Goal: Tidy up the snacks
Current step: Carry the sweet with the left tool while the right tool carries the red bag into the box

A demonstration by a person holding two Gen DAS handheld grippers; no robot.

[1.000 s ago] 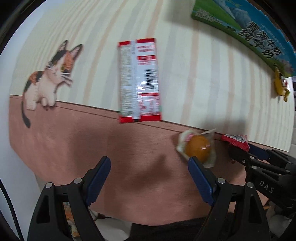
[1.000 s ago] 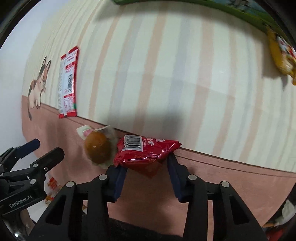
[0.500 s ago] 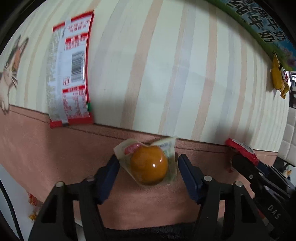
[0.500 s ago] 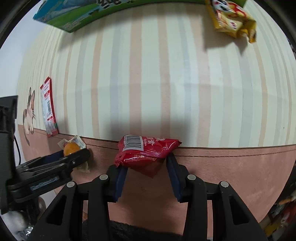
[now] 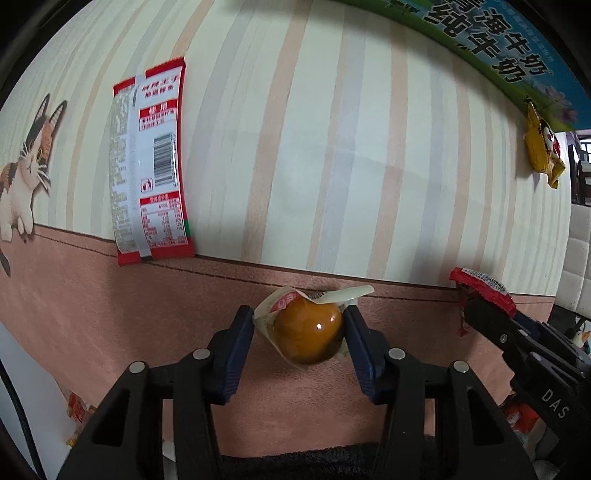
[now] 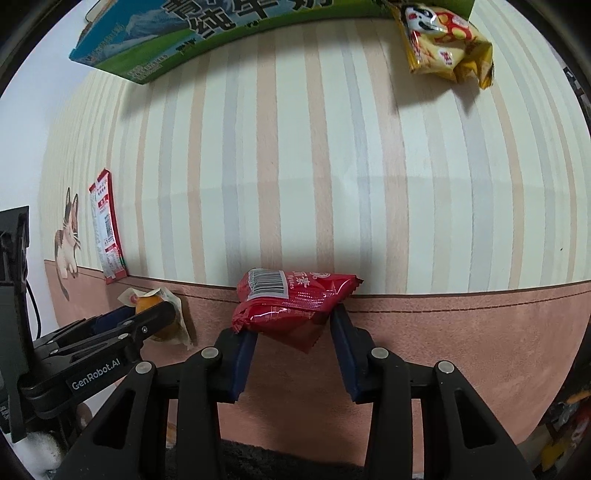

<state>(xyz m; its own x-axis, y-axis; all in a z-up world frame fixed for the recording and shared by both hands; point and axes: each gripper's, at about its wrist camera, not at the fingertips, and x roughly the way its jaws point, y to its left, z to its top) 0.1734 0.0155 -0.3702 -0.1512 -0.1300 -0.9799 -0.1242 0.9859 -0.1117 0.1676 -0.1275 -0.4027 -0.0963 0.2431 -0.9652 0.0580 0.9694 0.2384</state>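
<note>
My left gripper (image 5: 299,332) is shut on a clear-wrapped brown egg snack (image 5: 308,334), held over the pink band of the tablecloth. It also shows in the right wrist view (image 6: 155,314). My right gripper (image 6: 293,332) is shut on a red snack packet (image 6: 291,302), whose end shows in the left wrist view (image 5: 480,288). A long red-and-white snack packet (image 5: 149,166) lies flat on the striped cloth at the left. A yellow snack bag (image 6: 443,44) lies at the far right.
A green-and-blue milk carton box (image 6: 207,29) stands along the far edge of the table. A cat picture (image 5: 26,173) is printed at the cloth's left end. The striped cloth (image 6: 332,166) spans the middle. Loose items lie below the table edge.
My left gripper moved right from open over the cloth onto the egg snack and shut on it. My right gripper kept its hold on the red packet and the view swung up.
</note>
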